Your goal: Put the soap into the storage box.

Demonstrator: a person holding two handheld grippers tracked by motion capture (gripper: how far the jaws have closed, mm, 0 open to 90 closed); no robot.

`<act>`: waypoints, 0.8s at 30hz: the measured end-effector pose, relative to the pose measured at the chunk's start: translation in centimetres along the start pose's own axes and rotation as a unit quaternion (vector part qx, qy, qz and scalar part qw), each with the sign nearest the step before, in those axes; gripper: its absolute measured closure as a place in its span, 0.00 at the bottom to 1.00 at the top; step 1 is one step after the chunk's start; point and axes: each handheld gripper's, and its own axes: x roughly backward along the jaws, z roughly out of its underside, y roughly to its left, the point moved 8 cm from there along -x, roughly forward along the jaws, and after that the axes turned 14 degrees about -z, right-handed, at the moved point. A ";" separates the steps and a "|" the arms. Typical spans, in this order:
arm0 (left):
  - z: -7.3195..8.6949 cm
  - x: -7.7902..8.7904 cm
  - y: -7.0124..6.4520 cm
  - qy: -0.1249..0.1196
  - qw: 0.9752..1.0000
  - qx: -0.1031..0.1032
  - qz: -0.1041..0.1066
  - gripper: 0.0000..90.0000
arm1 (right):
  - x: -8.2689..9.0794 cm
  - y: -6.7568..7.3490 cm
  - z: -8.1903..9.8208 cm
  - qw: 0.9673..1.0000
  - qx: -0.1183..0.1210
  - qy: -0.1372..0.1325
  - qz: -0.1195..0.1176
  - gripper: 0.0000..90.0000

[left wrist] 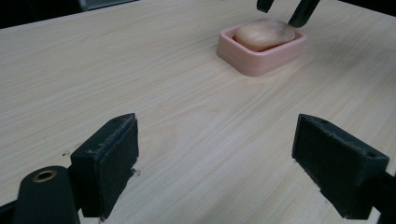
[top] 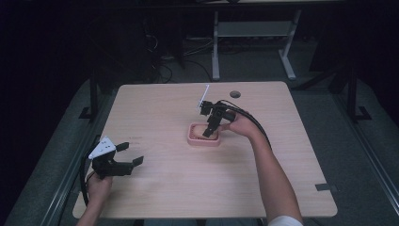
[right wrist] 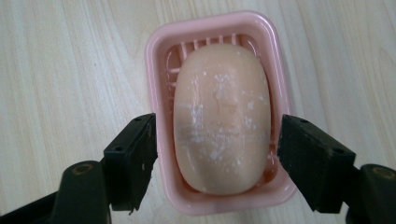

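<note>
The soap bar [right wrist: 219,119] lies lengthwise in the pink soap dish [right wrist: 156,93], which stands near the middle of the worktop [top: 164,188]. The ribbed dish floor is presumably there to keep the bar drained. The right gripper [right wrist: 215,154] is held directly above the dish, pointing down, so that the bar is straddled across its short axis. Its jaws are spread, one to each side of the bar and over the dish rim, and the pads are clear of the soap, so nothing is pinched. The left gripper [left wrist: 217,163] is parked low over bare worktop, well apart from the dish, with its jaws spread wide and empty, probably to keep the working area unobstructed.
</note>
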 end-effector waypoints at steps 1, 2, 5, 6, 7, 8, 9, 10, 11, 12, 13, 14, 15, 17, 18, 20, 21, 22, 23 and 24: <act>0.0 0.0 0.0 -0.002 1.000 0.000 0.000 0.16 | 0.1 0.0 0.2 1.000 -0.002 -0.002 0.000 0.31; 0.0 0.0 0.0 0.000 1.000 -0.001 0.000 0.16 | 0.1 0.1 0.3 1.000 -0.002 -0.004 0.000 0.31; 0.0 0.0 0.0 0.000 1.000 0.001 -0.001 0.16 | 0.3 0.1 0.6 1.000 -0.007 -0.009 -0.002 0.31; 0.0 0.0 0.0 0.001 1.000 0.001 0.000 0.16 | 0.4 0.1 0.7 1.000 -0.007 -0.008 0.000 0.31; 0.0 0.0 0.0 0.000 1.000 0.000 0.000 0.16 | 0.4 0.1 0.8 1.000 -0.007 -0.008 0.001 0.31; 0.0 0.0 0.0 -0.002 1.000 0.000 -0.001 0.16 | 0.5 0.1 0.9 1.000 -0.010 -0.009 0.000 0.31; 0.0 0.0 0.0 -0.001 1.000 0.000 -0.001 0.16 | 0.6 0.1 0.9 1.000 -0.008 -0.010 -0.001 0.31; 0.0 0.0 0.0 0.000 1.000 0.000 -0.001 0.16 | 0.6 0.2 1.0 1.000 -0.010 -0.010 -0.001 0.31; 0.0 0.0 0.0 0.001 1.000 0.001 -0.001 0.16 | 0.7 0.2 1.1 1.000 -0.010 -0.010 0.001 0.31; 0.0 0.0 0.0 0.001 1.000 0.001 -0.001 0.16 | 0.7 0.2 1.1 1.000 -0.008 -0.011 0.001 0.31; 0.0 0.0 0.0 0.001 1.000 0.001 -0.001 0.16 | 0.8 0.3 1.2 1.000 -0.011 -0.010 0.002 0.31; 0.0 0.0 0.0 0.000 1.000 0.000 -0.001 0.16 | 0.9 0.3 1.3 1.000 -0.012 -0.010 0.002 0.31; 0.0 0.0 0.0 0.000 1.000 0.000 -0.002 0.16 | 0.9 0.3 1.3 1.000 -0.011 -0.011 0.003 0.31; 0.0 0.0 0.0 0.000 1.000 0.000 -0.001 0.16 | 1.0 0.4 1.4 1.000 -0.012 -0.013 0.003 0.31; 0.0 0.0 0.0 0.001 1.000 0.000 -0.001 0.16 | 1.1 0.4 1.5 1.000 -0.012 -0.013 0.005 0.31; 0.0 -0.1 0.0 0.001 1.000 0.000 -0.001 0.16 | 1.1 0.5 1.7 1.000 -0.013 -0.013 0.005 0.30; 0.0 -0.1 0.0 0.001 1.000 0.000 -0.001 0.16 | 1.2 0.5 1.7 1.000 -0.013 -0.012 0.005 0.31; 0.0 -0.1 0.0 0.001 1.000 -0.001 -0.001 0.16 | 1.2 0.5 1.8 1.000 -0.012 -0.013 0.005 0.31; 0.0 -0.1 0.0 0.001 1.000 -0.001 -0.001 0.16 | 1.2 0.5 1.9 1.000 -0.014 -0.013 0.005 0.31; 0.0 -0.1 0.0 0.001 1.000 -0.001 -0.001 0.16 | 1.3 0.5 2.0 1.000 -0.016 -0.013 0.006 0.31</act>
